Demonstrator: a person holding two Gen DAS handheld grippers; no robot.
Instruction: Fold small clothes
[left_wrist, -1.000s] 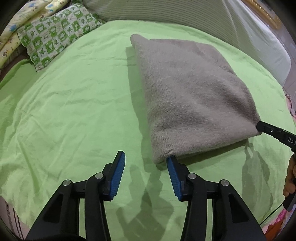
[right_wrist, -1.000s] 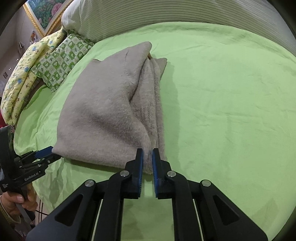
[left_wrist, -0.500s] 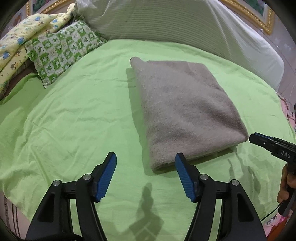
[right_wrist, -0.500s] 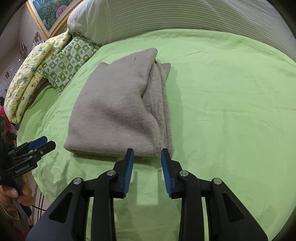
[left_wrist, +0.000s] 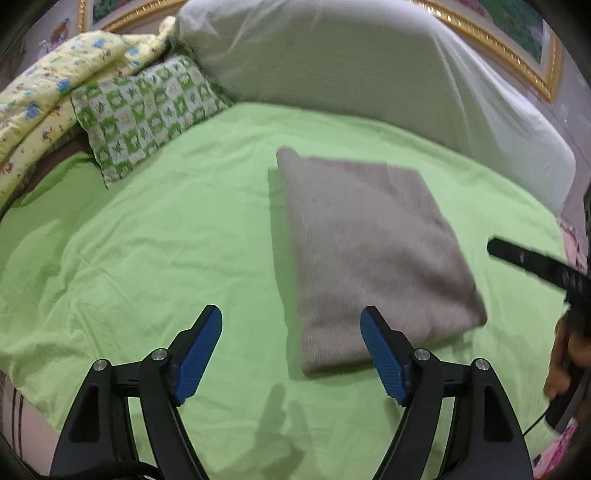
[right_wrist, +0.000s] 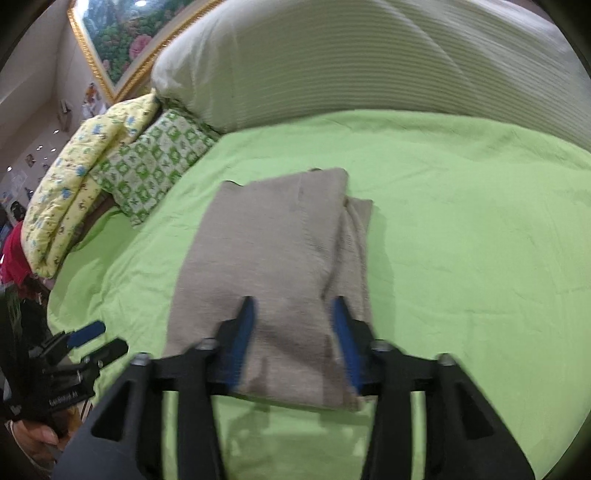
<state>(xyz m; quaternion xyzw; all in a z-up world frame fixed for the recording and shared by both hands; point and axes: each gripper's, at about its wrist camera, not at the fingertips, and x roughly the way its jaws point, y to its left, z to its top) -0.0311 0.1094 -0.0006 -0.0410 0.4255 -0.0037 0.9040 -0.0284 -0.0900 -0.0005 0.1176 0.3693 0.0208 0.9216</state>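
A grey knit garment (left_wrist: 369, 251) lies folded flat in a rectangle on the green bedsheet (left_wrist: 147, 258). It also shows in the right wrist view (right_wrist: 273, 266). My left gripper (left_wrist: 291, 339) is open and empty, held above the sheet at the garment's near left corner. My right gripper (right_wrist: 293, 328) is open and empty, held above the garment's near edge. The right gripper shows at the right edge of the left wrist view (left_wrist: 535, 266). The left gripper shows at the lower left of the right wrist view (right_wrist: 96, 339).
A green-and-white patterned pillow (left_wrist: 144, 114) and a yellow printed quilt (left_wrist: 40, 96) lie at the far left of the bed. A large pale striped bolster (left_wrist: 369, 70) runs along the back. The bed's near edge (left_wrist: 22, 387) is at lower left.
Both grippers let go of the garment, opened wide and drew back and up. The garment now lies flat on the sheet.
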